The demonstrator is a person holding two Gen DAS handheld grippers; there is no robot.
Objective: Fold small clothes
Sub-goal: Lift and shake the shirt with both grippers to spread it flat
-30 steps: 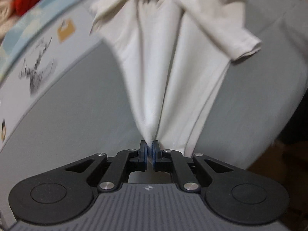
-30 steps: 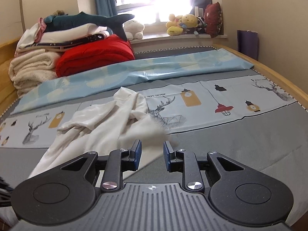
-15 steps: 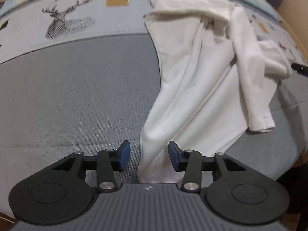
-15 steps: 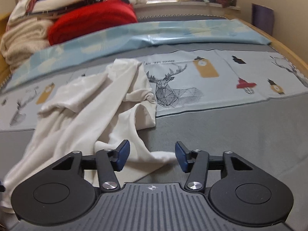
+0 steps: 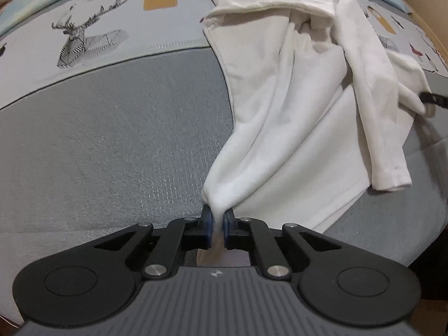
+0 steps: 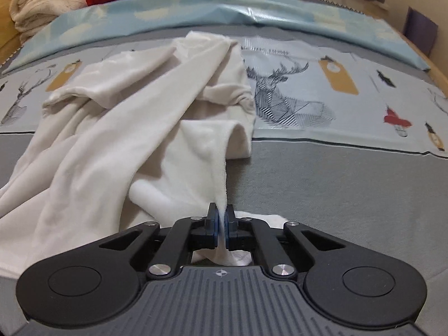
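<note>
**Gripping a white garment at two points on the bed**

Left gripper [image 5: 217,225], its jaws just closed, pinches a bunched fold of the white garment [image 5: 294,106] above the grey band near the bed cover's [image 5: 112,140] front edge. Right gripper [image 6: 221,225], likewise just closed, pinches another edge of the same garment, which lies crumpled across the grey band and deer-printed strip.

My left gripper [image 5: 217,225] points steeply down, its jaws just closed and pinching a bunched fold of the white garment [image 5: 294,106]. My right gripper [image 6: 221,224] angles down too, its jaws likewise just clamped on another edge of the same cloth.
</note>
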